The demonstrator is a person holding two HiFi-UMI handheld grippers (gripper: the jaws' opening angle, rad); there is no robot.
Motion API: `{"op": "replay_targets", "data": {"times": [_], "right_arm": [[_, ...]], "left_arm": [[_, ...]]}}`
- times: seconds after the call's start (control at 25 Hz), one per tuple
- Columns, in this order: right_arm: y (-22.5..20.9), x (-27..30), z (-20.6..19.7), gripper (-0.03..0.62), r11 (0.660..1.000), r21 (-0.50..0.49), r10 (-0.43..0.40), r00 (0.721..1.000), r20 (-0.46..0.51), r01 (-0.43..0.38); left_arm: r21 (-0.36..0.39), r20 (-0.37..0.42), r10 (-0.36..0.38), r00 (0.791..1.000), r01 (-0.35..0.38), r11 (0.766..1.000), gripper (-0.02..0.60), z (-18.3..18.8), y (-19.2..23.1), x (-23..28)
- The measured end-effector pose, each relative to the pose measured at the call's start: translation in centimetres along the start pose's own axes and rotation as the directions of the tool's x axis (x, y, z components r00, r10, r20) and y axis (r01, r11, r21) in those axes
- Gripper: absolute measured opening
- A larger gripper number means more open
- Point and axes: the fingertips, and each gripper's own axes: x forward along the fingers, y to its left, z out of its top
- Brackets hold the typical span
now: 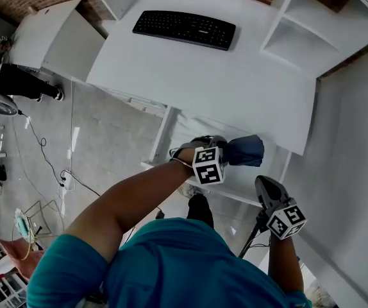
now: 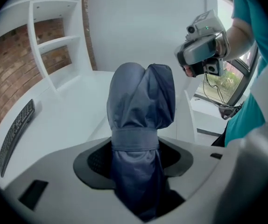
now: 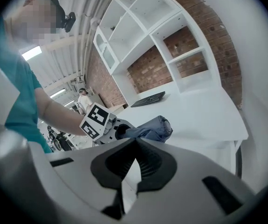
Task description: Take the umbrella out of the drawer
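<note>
Head view: the left gripper [image 1: 217,147] holds a folded slate-blue fabric umbrella [image 1: 245,150] up beside the white desk's [image 1: 203,82] front edge. Left gripper view: its jaws clamp the umbrella's strapped waist (the bulk overhangs ahead). Right gripper view: the right gripper [image 3: 134,141] is closed and empty. The risk, I judge, is the slick fabric slipping, or the umbrella knocking the desk edge.

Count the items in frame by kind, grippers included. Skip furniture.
umbrella: 1
keyboard: 1
grippers: 2, left gripper and right gripper
total: 4
</note>
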Motion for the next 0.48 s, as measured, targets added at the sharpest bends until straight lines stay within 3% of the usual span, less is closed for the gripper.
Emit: {"op": "replay_targets", "data": {"times": [0.24,0.48], "right_arm": [[3.4,5.3,3.3,0.021,0.989,-0.075,0.123,0.992,-0.039,-0.126],[9.1,10.4,5.5,0.021,0.955,-0.148,0.247,0.965,-0.082,-0.257]], "left_arm": [[-0.108,0.045,0.099,0.994,-0.094,0.990,0.264,-2.2,2.9,-6.0],[-0.236,0.070,0.212,0.975,-0.190,0.953,0.263,-6.3,4.0,-13.1]]}}
